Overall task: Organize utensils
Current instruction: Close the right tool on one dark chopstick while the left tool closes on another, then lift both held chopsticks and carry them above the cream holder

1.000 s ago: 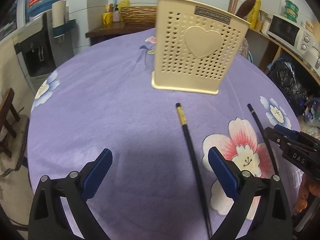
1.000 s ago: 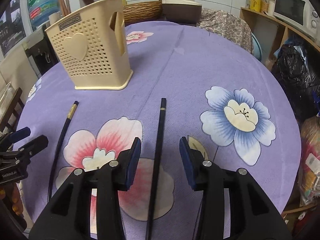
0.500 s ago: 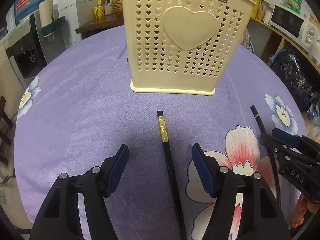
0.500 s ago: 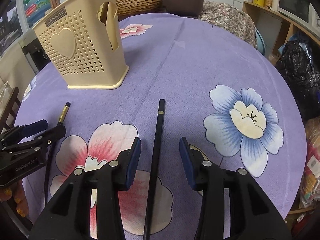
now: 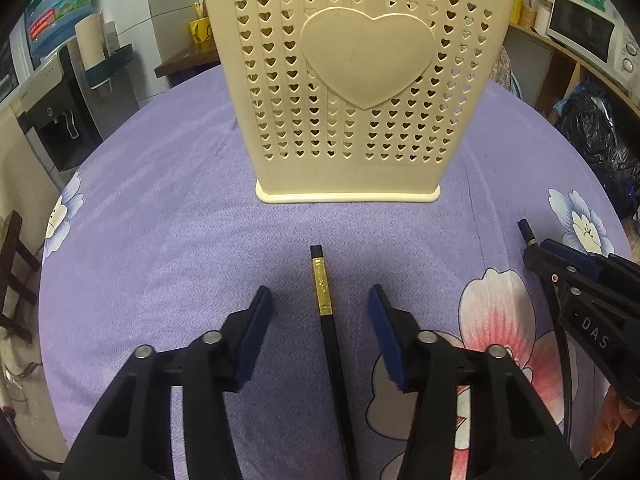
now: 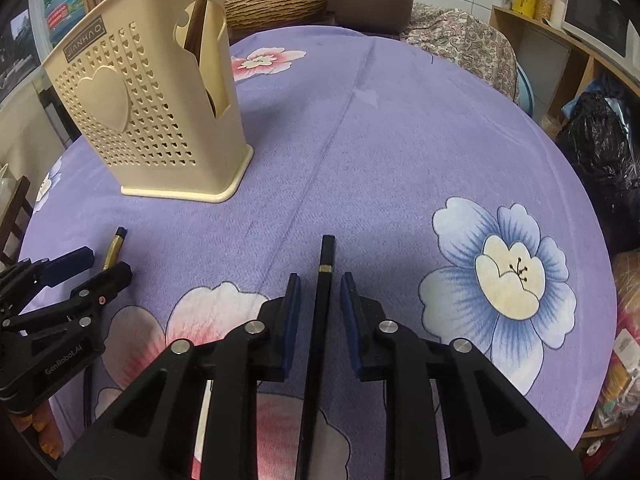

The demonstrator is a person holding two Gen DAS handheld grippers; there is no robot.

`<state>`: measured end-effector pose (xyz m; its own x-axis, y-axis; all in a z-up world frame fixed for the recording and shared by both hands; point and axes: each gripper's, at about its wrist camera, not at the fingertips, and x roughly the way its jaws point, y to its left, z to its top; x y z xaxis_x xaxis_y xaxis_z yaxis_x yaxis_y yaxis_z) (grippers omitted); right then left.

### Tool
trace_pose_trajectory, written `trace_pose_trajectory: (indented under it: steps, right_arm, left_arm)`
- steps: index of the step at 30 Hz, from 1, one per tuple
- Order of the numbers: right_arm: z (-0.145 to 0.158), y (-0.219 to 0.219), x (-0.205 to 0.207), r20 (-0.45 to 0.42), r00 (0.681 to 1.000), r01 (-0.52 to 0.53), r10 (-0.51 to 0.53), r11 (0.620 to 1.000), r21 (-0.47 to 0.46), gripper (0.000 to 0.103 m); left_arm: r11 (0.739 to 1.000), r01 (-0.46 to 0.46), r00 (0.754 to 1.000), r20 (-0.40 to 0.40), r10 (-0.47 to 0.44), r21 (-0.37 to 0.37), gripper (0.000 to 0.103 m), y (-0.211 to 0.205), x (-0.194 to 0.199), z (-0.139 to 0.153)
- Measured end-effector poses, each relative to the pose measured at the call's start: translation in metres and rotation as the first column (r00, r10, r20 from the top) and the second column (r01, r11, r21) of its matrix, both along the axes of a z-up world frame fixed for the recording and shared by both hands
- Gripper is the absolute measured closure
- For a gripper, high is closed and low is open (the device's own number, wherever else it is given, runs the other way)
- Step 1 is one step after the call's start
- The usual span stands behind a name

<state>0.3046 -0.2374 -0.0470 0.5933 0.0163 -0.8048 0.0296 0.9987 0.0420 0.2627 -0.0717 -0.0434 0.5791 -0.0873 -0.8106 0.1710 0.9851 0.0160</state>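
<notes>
Covering the round table, a purple flowered cloth (image 6: pixel 400 128) is bearing two black chopsticks, each lying untouched between closing jaws: left gripper (image 5: pixel 320 312) half open, right gripper (image 6: pixel 317 296) nearly closed, microwave (image 5: pixel 588 36) sitting upper right.

Cream heart-perforated holder (image 5: pixel 352 92), purple floral tablecloth (image 5: pixel 160 240)

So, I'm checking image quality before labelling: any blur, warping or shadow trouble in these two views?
Left wrist view: sharp, but fisheye bows the utensil holder and darkens the corners; soft shadow under the left tool. Right wrist view: sharp too, the table edge curves strongly, no glare on the chopstick.
</notes>
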Motion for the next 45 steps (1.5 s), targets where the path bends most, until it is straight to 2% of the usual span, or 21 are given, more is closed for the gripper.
trace_pose_trajectory:
  steps: [3, 5, 9, 12, 20, 27, 32, 37, 45]
  right_arm:
    - [0.000, 0.001, 0.003, 0.007, 1.000, -0.004, 0.004, 1.000, -0.007, 0.090]
    - [0.000, 0.001, 0.005, 0.010, 1.000, -0.007, 0.007, 1.000, -0.009, 0.092]
    - [0.000, 0.001, 0.003, 0.012, 1.000, -0.008, 0.008, 1.000, -0.008, 0.093]
    - [-0.001, 0.002, 0.004, 0.014, 1.000, -0.006, 0.007, 1.000, -0.012, 0.093]
    - [-0.001, 0.001, 0.003, 0.022, 1.000, -0.004, 0.004, 1.000, 0.013, 0.094]
    - [0.005, -0.005, -0.001, 0.052, 0.999, -0.008, 0.005, 0.998, 0.066, 0.094]
    - [0.028, -0.009, -0.015, 0.114, 0.993, -0.020, 0.009, 0.995, 0.098, 0.094]
    - [0.069, -0.011, -0.038, 0.210, 0.977, -0.058, 0.029, 0.989, 0.134, 0.094]
    - [0.146, -0.014, -0.076, 0.400, 0.914, -0.134, 0.071, 0.982, 0.133, 0.094]
  left_arm:
    - [1.000, -0.003, 1.000, 0.010, 0.003, 0.000, 0.069, -0.001, 0.001, 0.000]
    - [1.000, -0.013, 1.000, 0.019, 0.013, 0.002, 0.080, -0.002, 0.000, 0.000]
    - [1.000, -0.016, 1.000, 0.023, 0.016, 0.004, 0.084, -0.003, -0.002, 0.000]
    - [1.000, -0.029, 0.999, 0.028, 0.029, -0.001, 0.093, 0.000, 0.001, 0.000]
    - [0.999, -0.032, 0.999, 0.031, 0.032, -0.020, 0.094, 0.001, 0.005, 0.000]
    - [0.997, -0.032, 0.999, 0.041, 0.035, -0.072, 0.095, 0.013, 0.010, 0.006]
    - [0.992, -0.024, 0.994, 0.098, 0.036, -0.120, 0.095, 0.025, 0.006, 0.032]
    - [0.986, -0.008, 0.979, 0.199, 0.041, -0.166, 0.095, 0.038, -0.006, 0.071]
    - [0.977, 0.024, 0.947, 0.318, 0.046, -0.211, 0.095, 0.052, -0.026, 0.121]
